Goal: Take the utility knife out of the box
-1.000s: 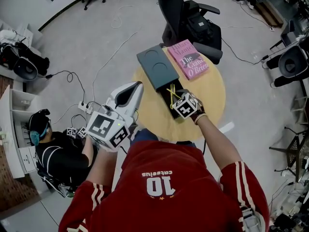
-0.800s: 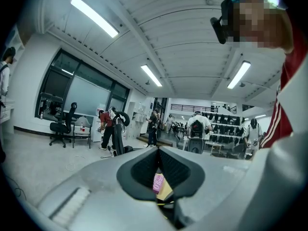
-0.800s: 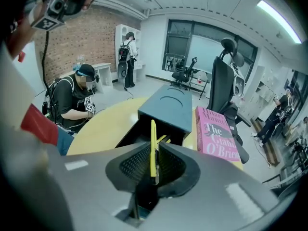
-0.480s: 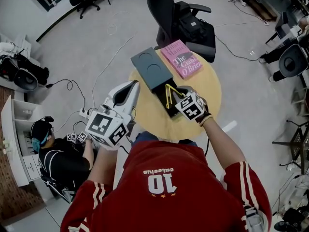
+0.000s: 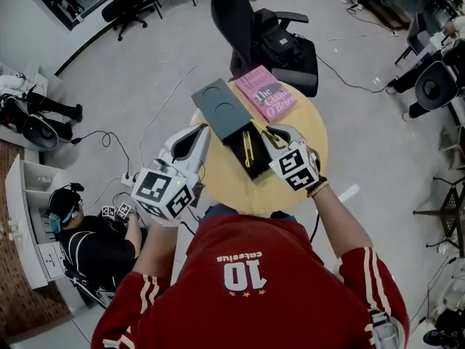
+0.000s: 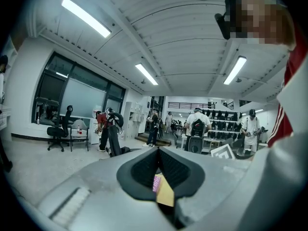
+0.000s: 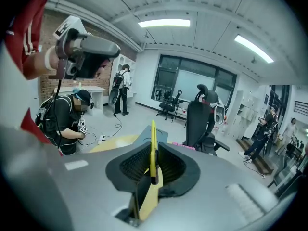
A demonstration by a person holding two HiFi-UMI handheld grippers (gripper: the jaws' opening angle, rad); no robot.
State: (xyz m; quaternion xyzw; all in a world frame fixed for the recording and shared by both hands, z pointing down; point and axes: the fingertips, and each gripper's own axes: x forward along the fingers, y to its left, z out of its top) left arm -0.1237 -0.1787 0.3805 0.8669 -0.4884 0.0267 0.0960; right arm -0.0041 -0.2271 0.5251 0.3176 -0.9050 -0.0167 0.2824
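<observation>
A black open box [image 5: 254,163] lies on the round wooden table [image 5: 305,133], its grey lid [image 5: 220,107] just beyond it. One yellow utility knife [image 5: 247,149] lies inside the box. My right gripper [image 5: 275,136] hangs above the box's right side, shut on a second yellow utility knife [image 5: 269,134]. In the right gripper view that thin knife [image 7: 152,138] stands upright, pinched between the jaws of the right gripper [image 7: 154,165]. My left gripper [image 5: 199,131] is held off the table's left edge, shut and empty. In the left gripper view the left gripper [image 6: 160,160] shows its pads pressed together.
A pink book [image 5: 264,93] lies at the table's far side beside the lid. A black office chair with a backpack [image 5: 272,38] stands behind the table. A person [image 5: 87,238] sits on the floor at the left, near cables and a power strip [image 5: 129,181].
My right gripper has risen from the box with one yellow knife and shifted right; the other knife stays inside. The left gripper has barely shifted.
</observation>
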